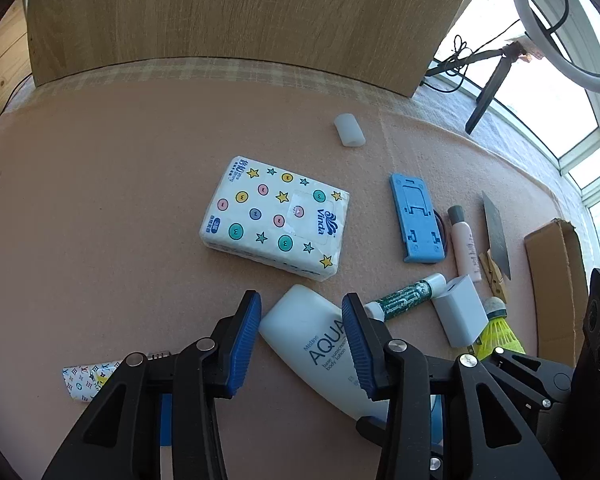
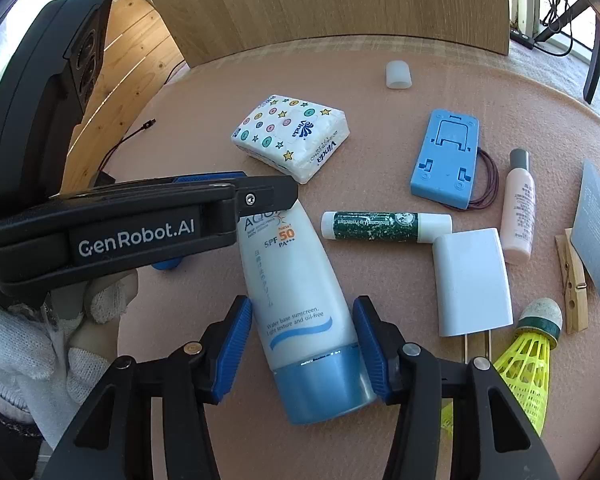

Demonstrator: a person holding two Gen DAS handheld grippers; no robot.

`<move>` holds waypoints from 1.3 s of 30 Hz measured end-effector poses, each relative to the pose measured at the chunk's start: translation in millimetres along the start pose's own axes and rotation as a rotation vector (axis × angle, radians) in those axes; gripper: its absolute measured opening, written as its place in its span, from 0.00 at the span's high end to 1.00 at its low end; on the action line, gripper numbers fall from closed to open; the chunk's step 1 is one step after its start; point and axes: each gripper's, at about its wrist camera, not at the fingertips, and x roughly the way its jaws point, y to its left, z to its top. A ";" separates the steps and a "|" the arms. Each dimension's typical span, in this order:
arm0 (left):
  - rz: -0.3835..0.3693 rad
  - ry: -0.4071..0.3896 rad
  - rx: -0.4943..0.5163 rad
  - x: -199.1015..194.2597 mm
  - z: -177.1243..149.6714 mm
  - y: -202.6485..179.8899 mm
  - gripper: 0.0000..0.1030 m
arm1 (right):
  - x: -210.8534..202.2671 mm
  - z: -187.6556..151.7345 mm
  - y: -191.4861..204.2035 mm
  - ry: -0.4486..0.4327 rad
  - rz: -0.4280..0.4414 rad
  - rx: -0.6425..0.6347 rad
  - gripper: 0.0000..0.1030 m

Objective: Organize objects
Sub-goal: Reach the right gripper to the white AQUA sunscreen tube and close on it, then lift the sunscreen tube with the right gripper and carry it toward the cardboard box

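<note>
Left wrist: the left gripper (image 1: 302, 338) straddles the sunscreen bottle (image 1: 320, 344), both pads against its sides; tissue pack (image 1: 274, 216) at twelve o'clock.
Right wrist: the right gripper (image 2: 302, 346) clamps the bottle (image 2: 300, 280) above its cap at six o'clock.

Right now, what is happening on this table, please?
A person with white gloves holds a tool in each hand, and both are on the same sunscreen bottle, which lies on the pink table cover. The right tool brackets the bottle near its blue cap; the left tool is at the other end. A tissue pack, a lip balm and a white charger lie untouched nearby.
</note>
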 end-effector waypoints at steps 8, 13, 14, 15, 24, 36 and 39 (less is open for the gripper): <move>-0.026 0.011 0.030 -6.1 -24.7 -9.8 0.57 | -9.5 -27.2 4.7 0.013 0.031 0.008 0.57; -0.045 0.017 0.054 -11.5 -50.3 -20.5 0.57 | -16.1 -53.5 11.0 0.020 0.064 0.029 0.59; -0.043 0.016 0.060 -12.5 -54.7 -23.0 0.57 | -17.7 -58.7 11.6 0.021 0.075 0.037 0.60; -0.040 0.013 0.067 -13.9 -59.3 -25.7 0.57 | -19.0 -63.7 12.4 0.022 0.083 0.044 0.61; -0.037 0.015 0.133 -21.8 -87.7 -45.8 0.57 | -31.0 -96.8 10.1 0.019 0.101 0.076 0.61; -0.015 -0.075 0.029 -74.2 -103.4 7.0 0.35 | -69.0 -113.5 -17.5 -0.029 0.055 0.127 0.37; -0.048 -0.063 0.028 -80.6 -121.3 12.8 0.32 | -72.7 -110.2 -41.4 -0.038 0.110 0.224 0.37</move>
